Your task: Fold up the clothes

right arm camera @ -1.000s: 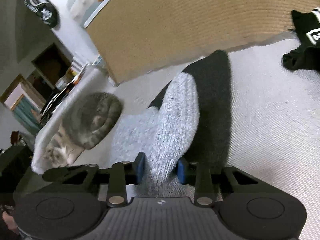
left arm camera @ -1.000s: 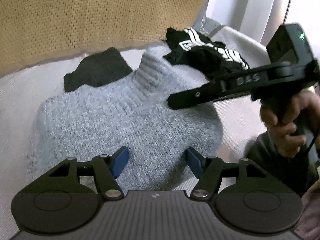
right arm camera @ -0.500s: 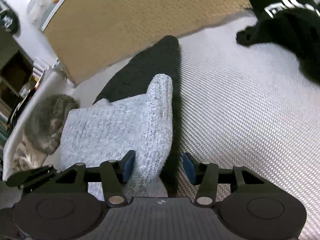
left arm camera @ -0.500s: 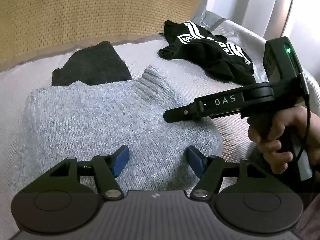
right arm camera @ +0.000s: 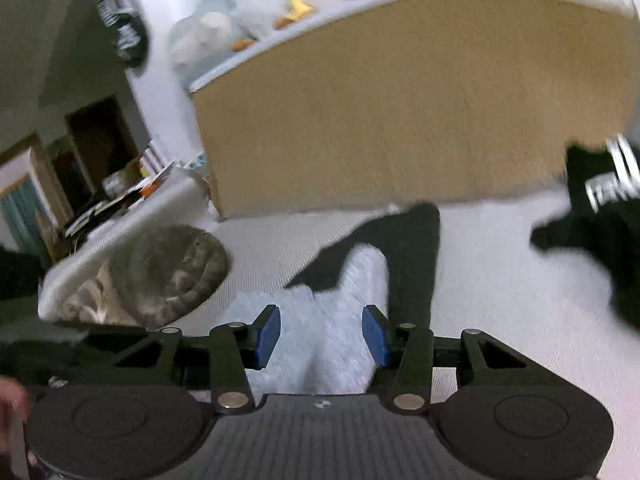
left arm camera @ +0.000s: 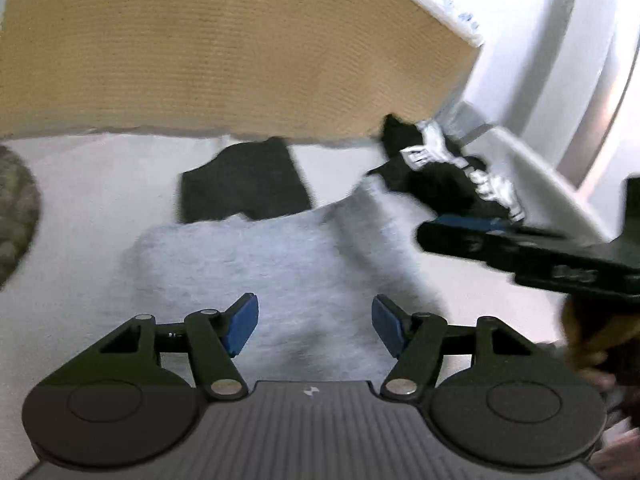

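A folded light grey knit sweater (left arm camera: 280,264) lies on the pale bed surface (left arm camera: 80,200), its ribbed collar (right arm camera: 360,280) pointing toward the headboard. My left gripper (left arm camera: 315,322) hovers open over the sweater's near edge, nothing between its blue pads. My right gripper (right arm camera: 320,334) is open too, its pads standing either side of the collar without pinching it. In the left wrist view the right gripper (left arm camera: 436,232) reaches in from the right, just past the collar. A folded dark garment (left arm camera: 244,188) lies behind the sweater.
A crumpled black garment with white stripes (left arm camera: 448,172) lies at the right. A tan padded headboard (left arm camera: 224,48) rises behind the bed. A grey tabby cat (right arm camera: 160,276) is curled at the bed's left edge. A hand (left arm camera: 588,332) holds the right gripper.
The right gripper has let go of the collar and opened; the sweater now lies flat. Both grippers have pulled back and tilted up, showing more headboard.
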Tool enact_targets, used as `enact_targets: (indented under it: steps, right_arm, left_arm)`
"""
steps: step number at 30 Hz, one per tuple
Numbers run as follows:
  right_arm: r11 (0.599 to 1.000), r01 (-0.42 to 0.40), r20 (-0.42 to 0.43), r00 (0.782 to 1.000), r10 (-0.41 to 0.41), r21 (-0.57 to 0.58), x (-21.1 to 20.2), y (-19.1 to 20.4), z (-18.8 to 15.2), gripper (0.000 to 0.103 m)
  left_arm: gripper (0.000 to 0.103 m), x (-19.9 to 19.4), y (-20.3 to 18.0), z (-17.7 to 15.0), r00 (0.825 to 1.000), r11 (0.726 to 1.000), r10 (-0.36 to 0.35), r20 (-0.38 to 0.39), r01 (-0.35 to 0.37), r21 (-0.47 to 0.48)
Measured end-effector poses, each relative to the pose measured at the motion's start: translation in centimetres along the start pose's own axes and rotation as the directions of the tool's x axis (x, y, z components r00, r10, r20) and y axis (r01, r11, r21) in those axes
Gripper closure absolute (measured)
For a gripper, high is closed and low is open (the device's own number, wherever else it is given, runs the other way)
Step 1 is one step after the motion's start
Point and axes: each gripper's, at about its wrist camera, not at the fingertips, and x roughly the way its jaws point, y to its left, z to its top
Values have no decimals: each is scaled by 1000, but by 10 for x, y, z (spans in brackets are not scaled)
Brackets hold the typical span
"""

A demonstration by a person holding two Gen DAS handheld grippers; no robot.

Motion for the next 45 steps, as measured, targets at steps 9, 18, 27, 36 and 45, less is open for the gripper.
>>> enact_targets:
  steps: [9,18,27,36,45]
  right_arm:
    - [972,20,-158,986,-58,-233,41,43,-20,79]
    - [973,132,-230,957,-174,-188,74,16,-39,91]
    - [974,166,-263,943,-203,-154,109,-1,-41,91]
    - [975,131,-202,965,-167,-181,83,13,-35,87]
    - [973,110,-184,972,-149,-205,43,35,-26,83]
  left_arm:
    - [39,2,27,-13,993,991,116,-6,-116,-60]
    - [54,32,26,-25,989,989,144,-19,-144,-20]
    - [53,49,25,-45,986,987,160,-36,-160,16]
    - [52,30,22,-35,984,985,170,-51,-168,34]
    - [50,5,23,-36,985,985,172,-19,-171,34]
